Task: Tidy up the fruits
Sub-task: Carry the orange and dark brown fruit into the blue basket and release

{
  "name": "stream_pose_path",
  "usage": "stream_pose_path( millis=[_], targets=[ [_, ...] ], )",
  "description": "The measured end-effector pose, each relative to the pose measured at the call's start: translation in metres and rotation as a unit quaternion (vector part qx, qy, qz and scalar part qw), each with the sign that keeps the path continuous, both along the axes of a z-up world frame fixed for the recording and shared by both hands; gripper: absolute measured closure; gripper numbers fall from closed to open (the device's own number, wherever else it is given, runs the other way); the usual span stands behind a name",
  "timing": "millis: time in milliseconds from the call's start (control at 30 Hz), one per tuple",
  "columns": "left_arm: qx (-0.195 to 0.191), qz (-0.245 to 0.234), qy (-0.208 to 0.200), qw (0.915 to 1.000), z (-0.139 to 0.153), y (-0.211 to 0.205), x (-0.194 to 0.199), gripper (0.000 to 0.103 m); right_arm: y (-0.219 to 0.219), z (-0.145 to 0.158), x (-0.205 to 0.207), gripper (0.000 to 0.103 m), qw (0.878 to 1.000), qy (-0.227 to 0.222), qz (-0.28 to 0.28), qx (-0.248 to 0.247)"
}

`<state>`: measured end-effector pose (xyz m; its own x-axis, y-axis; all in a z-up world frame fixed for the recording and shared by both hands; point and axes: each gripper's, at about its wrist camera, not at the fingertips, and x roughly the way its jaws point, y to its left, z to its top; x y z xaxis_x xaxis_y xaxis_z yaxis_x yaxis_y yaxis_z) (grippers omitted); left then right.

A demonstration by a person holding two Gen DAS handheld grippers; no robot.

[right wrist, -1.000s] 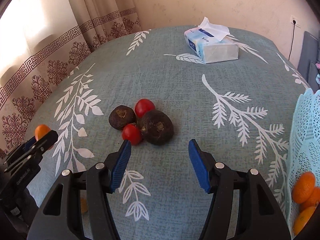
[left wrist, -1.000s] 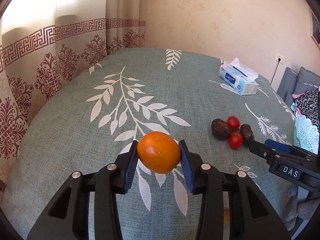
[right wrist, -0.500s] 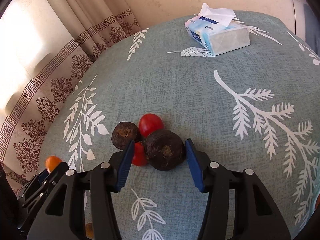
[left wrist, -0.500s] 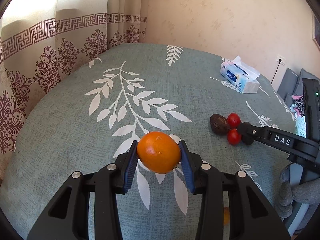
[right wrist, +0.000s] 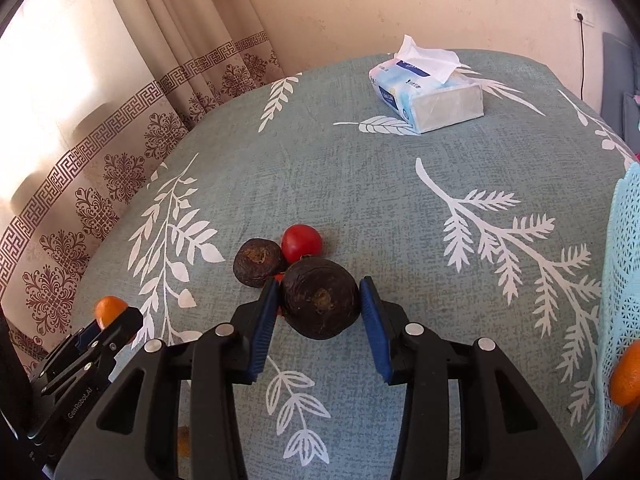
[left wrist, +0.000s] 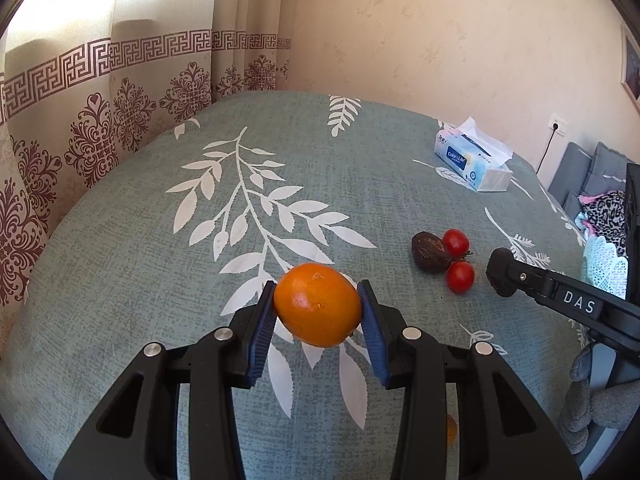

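My left gripper [left wrist: 318, 309] is shut on an orange [left wrist: 316, 302], held above the leaf-print tablecloth [left wrist: 280, 184]. In the right wrist view the same orange [right wrist: 107, 307] shows at the left gripper's tip, low on the left. My right gripper [right wrist: 320, 305] has its jaws closing around a large dark round fruit [right wrist: 320, 298], and both blue pads touch its sides. A smaller dark fruit [right wrist: 258, 262] and a red tomato [right wrist: 302, 242] lie just behind it. A second tomato [left wrist: 460, 277] shows in the left wrist view, mostly hidden in the right one.
A pale blue lace basket [right wrist: 624, 280] stands at the right edge with oranges [right wrist: 626, 376] inside. A tissue box [right wrist: 428, 96] sits at the far side of the table. Patterned curtains hang to the left. A grey sofa lies beyond the table on the right.
My right gripper moved forward to the fruit cluster and narrowed its jaws from wide apart onto the large dark fruit. The left gripper kept the orange and stayed put.
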<state>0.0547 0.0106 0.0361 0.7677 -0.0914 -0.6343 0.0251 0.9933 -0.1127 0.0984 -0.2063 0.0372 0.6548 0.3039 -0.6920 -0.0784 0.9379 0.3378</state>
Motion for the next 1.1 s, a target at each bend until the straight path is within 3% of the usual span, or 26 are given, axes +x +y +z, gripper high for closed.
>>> stream_pose_path(
  millis=[300, 633, 867, 1100],
  targets=[
    [-0.001, -0.002, -0.01, 0.9999, 0.002, -0.002, -0.004, 0.062, -0.021, 0.021, -0.034, 0.06, 0.999, -0.029, -0.036, -0.017],
    [0.019, 0.002, -0.02, 0.9996, 0.008, -0.01, -0.006, 0.062, -0.102, 0.042, -0.088, 0.061, 0.989, -0.046, -0.131, -0.044],
    [0.026, -0.008, -0.024, 0.9994, 0.02, -0.025, -0.013, 0.062, -0.165, 0.035, -0.115, 0.061, 0.977, -0.03, -0.203, -0.051],
    [0.035, -0.037, -0.033, 0.9981, 0.035, -0.056, -0.022, 0.062, -0.199, 0.026, -0.13, 0.06, 0.967, -0.023, -0.246, -0.055]
  ],
)
